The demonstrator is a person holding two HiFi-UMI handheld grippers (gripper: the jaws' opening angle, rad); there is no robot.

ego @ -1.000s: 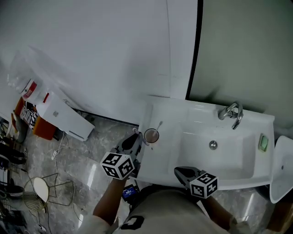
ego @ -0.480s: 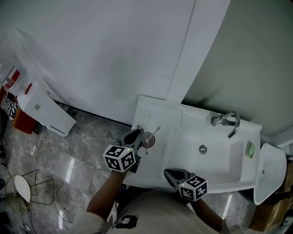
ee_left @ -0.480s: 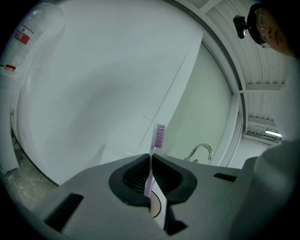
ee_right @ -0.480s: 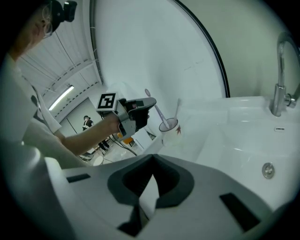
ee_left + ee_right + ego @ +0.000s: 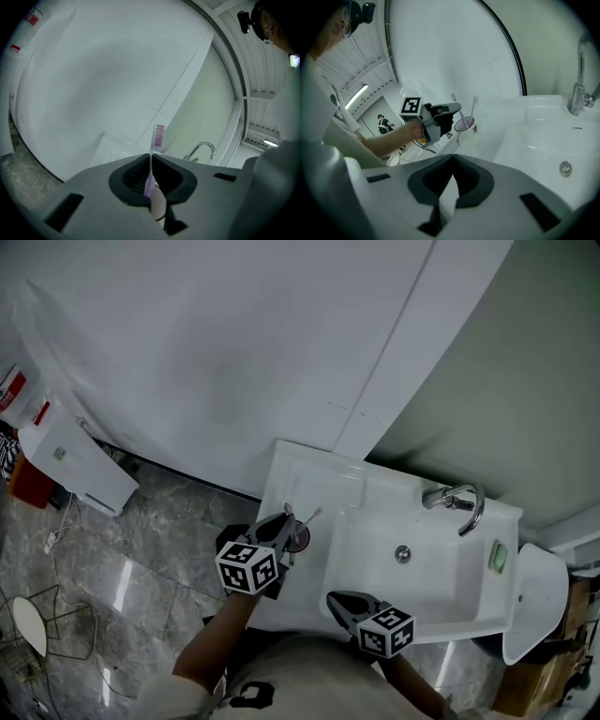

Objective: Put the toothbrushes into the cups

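Note:
A clear cup (image 5: 298, 538) stands on the left ledge of the white sink (image 5: 441, 601), with one white toothbrush (image 5: 313, 515) leaning in it. My left gripper (image 5: 285, 522) is shut on a pink-purple toothbrush (image 5: 151, 159), bristles up (image 5: 160, 135). In the right gripper view, that left gripper (image 5: 453, 110) sits just left of the cup (image 5: 467, 130), and its toothbrush (image 5: 461, 115) slants down into the cup's mouth beside the white toothbrush (image 5: 473, 106). My right gripper (image 5: 336, 600) hangs over the sink's front edge, shut (image 5: 452, 161), nothing held.
A chrome faucet (image 5: 457, 502) and drain (image 5: 402, 554) lie right of the cup, and a green soap (image 5: 498, 559) rests on the right ledge. A white fixture (image 5: 525, 606) stands beyond it. A white box (image 5: 66, 463) lies on the marble floor at left.
My left gripper has sunk with the pink-purple toothbrush toward the cup's mouth. The right gripper drifted slightly along the sink's front edge. The head view has swung, shifting the sink rightward.

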